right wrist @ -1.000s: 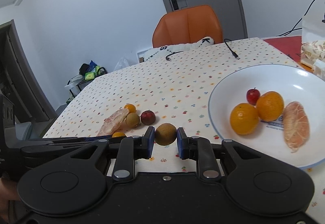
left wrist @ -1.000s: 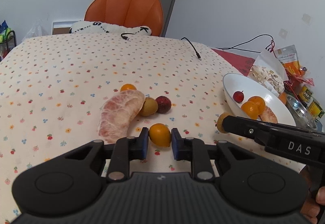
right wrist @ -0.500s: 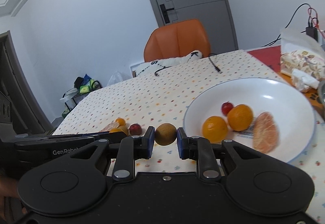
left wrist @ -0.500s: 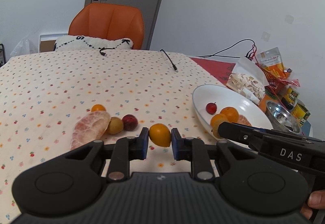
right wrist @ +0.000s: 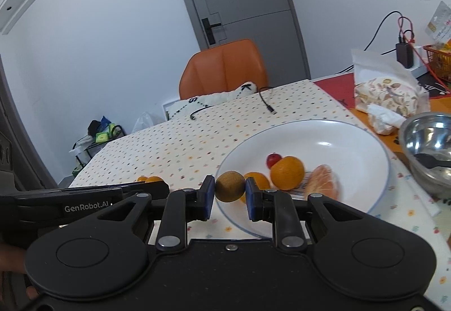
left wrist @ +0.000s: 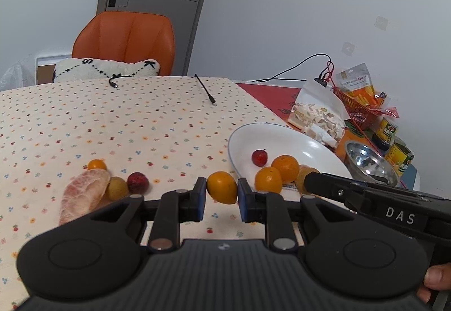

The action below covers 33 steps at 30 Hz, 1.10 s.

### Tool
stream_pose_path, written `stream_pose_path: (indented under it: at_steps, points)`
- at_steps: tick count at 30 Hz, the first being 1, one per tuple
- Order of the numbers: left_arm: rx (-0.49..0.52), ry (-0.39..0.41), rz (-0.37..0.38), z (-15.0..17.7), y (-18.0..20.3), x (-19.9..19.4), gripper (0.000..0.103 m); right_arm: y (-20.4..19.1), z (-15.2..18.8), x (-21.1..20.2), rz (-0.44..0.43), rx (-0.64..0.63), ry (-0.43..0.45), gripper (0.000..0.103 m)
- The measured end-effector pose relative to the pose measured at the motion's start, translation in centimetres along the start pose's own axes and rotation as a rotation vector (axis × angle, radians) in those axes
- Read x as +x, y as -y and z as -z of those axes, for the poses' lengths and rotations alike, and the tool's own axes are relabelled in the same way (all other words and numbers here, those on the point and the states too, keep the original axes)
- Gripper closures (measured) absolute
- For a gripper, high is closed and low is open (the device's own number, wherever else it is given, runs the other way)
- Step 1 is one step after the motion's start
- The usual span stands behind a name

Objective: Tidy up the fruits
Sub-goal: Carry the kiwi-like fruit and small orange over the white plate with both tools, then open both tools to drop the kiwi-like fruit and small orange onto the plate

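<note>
My left gripper (left wrist: 221,191) is shut on a small orange (left wrist: 222,187), held above the tablecloth just left of the white plate (left wrist: 284,136). My right gripper (right wrist: 230,192) is shut on a brown-green round fruit (right wrist: 230,186), held over the plate's (right wrist: 363,147) near left rim. The plate holds two oranges (right wrist: 287,172), a small red fruit (right wrist: 272,159) and a peeled pomelo segment (right wrist: 324,183). On the cloth at the left lie a large pomelo segment (left wrist: 81,195), a small orange (left wrist: 96,164), a yellow-green fruit (left wrist: 116,187) and a dark red fruit (left wrist: 137,183).
A steel bowl (right wrist: 428,147) with a dark spoon sits right of the plate. Snack bags (left wrist: 318,116), cans (left wrist: 400,153) and a red basket (left wrist: 358,110) crowd the right edge. Cables (left wrist: 205,89) lie at the far side, with an orange chair (left wrist: 126,40) behind the table.
Both grippers have lifted and moved right toward the plate with their fruits held. The right gripper's fruit now hangs over the plate's rim; the loose fruits have dropped back to the left.
</note>
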<state>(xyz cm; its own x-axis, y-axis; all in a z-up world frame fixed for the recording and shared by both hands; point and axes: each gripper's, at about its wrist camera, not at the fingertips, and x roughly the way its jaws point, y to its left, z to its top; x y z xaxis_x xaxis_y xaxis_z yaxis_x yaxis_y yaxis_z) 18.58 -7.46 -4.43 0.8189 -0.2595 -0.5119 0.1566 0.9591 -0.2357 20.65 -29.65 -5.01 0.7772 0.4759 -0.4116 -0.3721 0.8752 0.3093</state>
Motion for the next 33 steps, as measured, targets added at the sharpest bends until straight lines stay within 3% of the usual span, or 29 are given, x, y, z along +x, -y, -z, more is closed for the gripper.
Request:
stream_pose_path:
  at_steps: [27,31,33]
  points:
    - [0.052,-0.006,0.075,-0.8,4.0,2.5,0.081,4.0,0.2,-1.8,0.083,0.039,0.006,0.081]
    - [0.058,-0.014,0.090,-0.8,4.6,3.0,0.081,4.3,0.2,-1.8,0.107,0.059,0.005,0.068]
    - [0.062,-0.017,0.099,-0.8,4.9,3.2,0.081,4.7,0.2,-2.0,0.114,0.067,0.006,0.068]
